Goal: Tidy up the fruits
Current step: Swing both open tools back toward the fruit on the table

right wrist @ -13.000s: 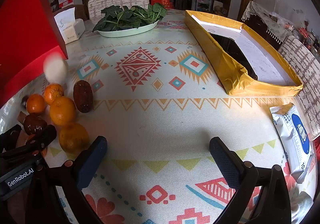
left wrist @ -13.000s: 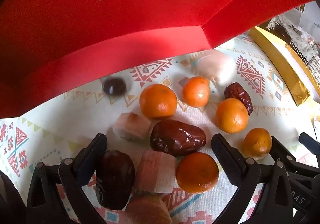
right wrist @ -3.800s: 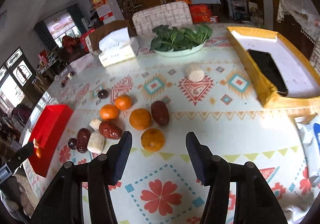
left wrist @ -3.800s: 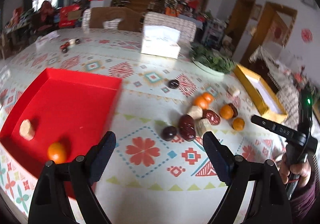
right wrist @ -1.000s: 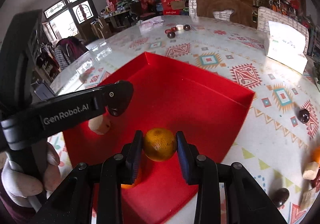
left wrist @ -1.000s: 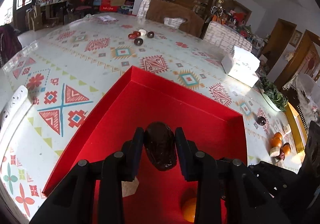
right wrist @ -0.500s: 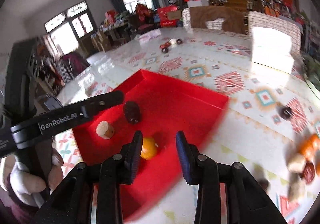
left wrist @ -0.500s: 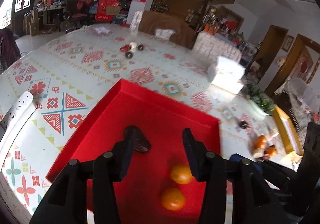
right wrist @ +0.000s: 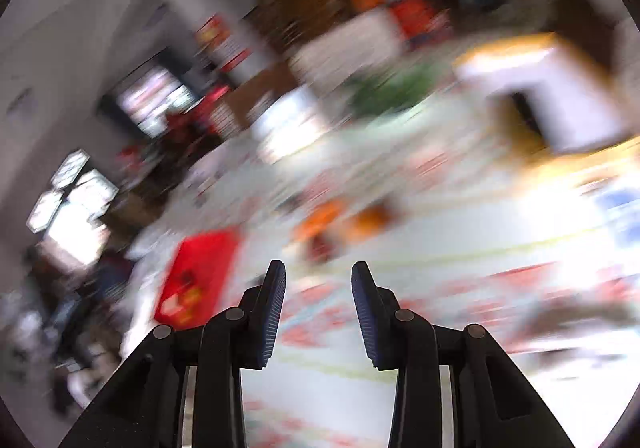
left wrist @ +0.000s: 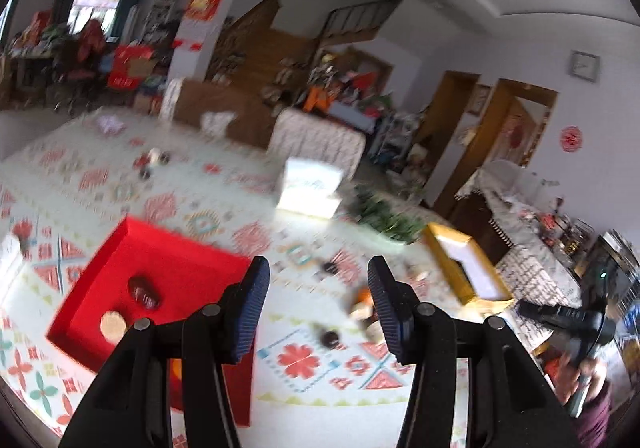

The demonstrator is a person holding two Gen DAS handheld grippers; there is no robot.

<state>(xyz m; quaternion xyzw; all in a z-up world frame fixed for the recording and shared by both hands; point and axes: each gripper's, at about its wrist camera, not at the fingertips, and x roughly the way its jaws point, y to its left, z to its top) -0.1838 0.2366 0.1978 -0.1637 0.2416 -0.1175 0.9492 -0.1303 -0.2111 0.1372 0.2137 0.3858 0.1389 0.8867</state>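
The red tray (left wrist: 180, 260) lies at lower left in the left wrist view, holding a dark date (left wrist: 144, 291), a pale piece (left wrist: 113, 322) and an orange (left wrist: 176, 367) partly hidden behind my finger. My left gripper (left wrist: 318, 302) is open and empty, raised above the table right of the tray. Loose fruits (left wrist: 362, 308) lie blurred beyond it. My right gripper (right wrist: 319, 308) is open and empty; its view is heavily blurred, with the red tray (right wrist: 200, 272) at left and orange fruits (right wrist: 340, 221) ahead. The right gripper also shows in the left wrist view (left wrist: 560, 314).
A patterned tablecloth (left wrist: 312, 360) covers the table. A yellow box (left wrist: 464, 268) lies at right, a plate of greens (left wrist: 384, 221) and a white tissue box (left wrist: 310, 187) sit farther back. Chairs stand behind the table.
Both grippers let go of their fruit into the red tray, opened and swung away to the right toward the loose fruits. The date and orange now rest in the tray.
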